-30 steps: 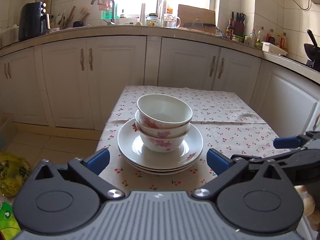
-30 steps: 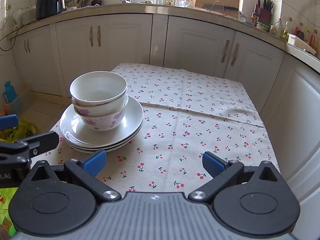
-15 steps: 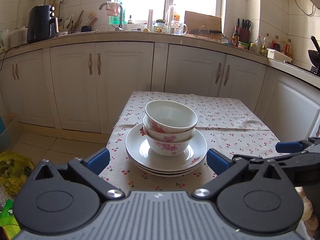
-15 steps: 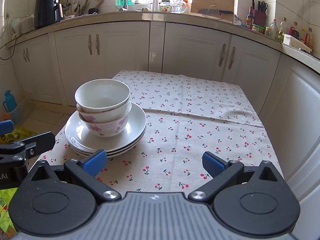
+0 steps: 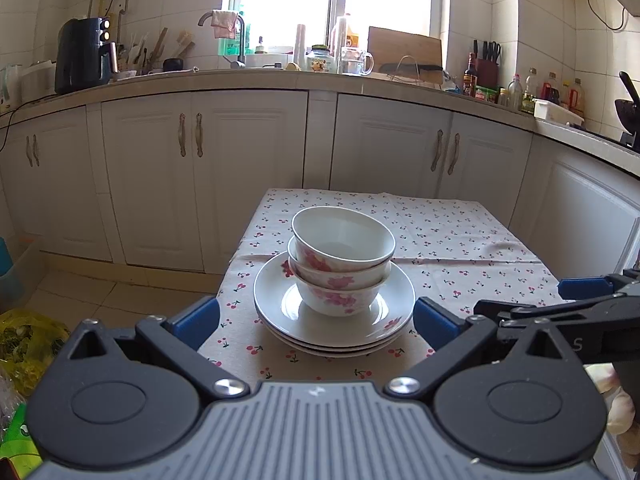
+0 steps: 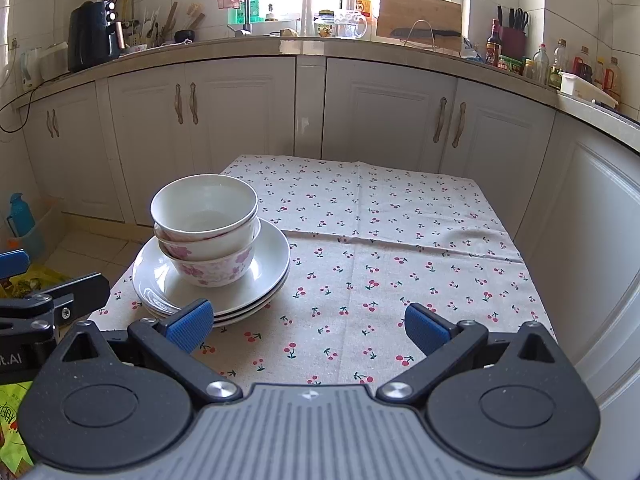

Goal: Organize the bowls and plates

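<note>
Three white bowls with pink flowers (image 5: 342, 260) (image 6: 208, 232) sit nested on a stack of white plates (image 5: 272, 304) (image 6: 268, 276), near the front left of a table with a cherry-print cloth (image 5: 460, 248) (image 6: 380, 248). My left gripper (image 5: 316, 320) is open, empty, and held back from the front edge, facing the stack. My right gripper (image 6: 307, 325) is also open and empty, to the right of the stack. Each gripper shows at the side edge of the other's view.
White kitchen cabinets (image 6: 380, 112) and a cluttered counter (image 6: 280, 46) stand behind the table, with another cabinet run (image 6: 592, 216) along the right. On the floor at the left are a yellow bag (image 5: 24, 344) and a blue bottle (image 6: 20, 216).
Both grippers have pulled back and risen from the table, so the stack looks smaller and farther off. The bowls and plates have not moved. Both stay open.
</note>
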Demonstrator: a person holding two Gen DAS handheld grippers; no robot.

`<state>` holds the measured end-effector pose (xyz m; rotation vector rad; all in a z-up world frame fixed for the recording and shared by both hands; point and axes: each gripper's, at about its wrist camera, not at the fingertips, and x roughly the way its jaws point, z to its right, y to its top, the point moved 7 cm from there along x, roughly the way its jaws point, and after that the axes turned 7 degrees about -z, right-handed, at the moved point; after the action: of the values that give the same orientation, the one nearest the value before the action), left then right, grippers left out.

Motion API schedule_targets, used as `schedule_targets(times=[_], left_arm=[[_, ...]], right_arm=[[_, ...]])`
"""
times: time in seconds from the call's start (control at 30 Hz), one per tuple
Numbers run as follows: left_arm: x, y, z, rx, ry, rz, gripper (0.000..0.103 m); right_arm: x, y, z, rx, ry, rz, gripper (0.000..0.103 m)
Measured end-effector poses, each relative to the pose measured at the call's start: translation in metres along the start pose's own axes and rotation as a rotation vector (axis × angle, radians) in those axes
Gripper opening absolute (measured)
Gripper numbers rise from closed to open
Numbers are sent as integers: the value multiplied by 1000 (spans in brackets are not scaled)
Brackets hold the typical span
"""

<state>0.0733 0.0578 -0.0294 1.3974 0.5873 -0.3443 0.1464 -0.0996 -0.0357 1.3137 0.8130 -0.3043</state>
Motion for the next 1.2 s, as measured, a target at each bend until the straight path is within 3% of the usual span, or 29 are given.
schedule_targets(times=[1.2], left_arm=[[-2, 2, 2, 14, -11, 2, 102]], right_arm=[[-7, 2, 0, -3, -7, 19, 103]])
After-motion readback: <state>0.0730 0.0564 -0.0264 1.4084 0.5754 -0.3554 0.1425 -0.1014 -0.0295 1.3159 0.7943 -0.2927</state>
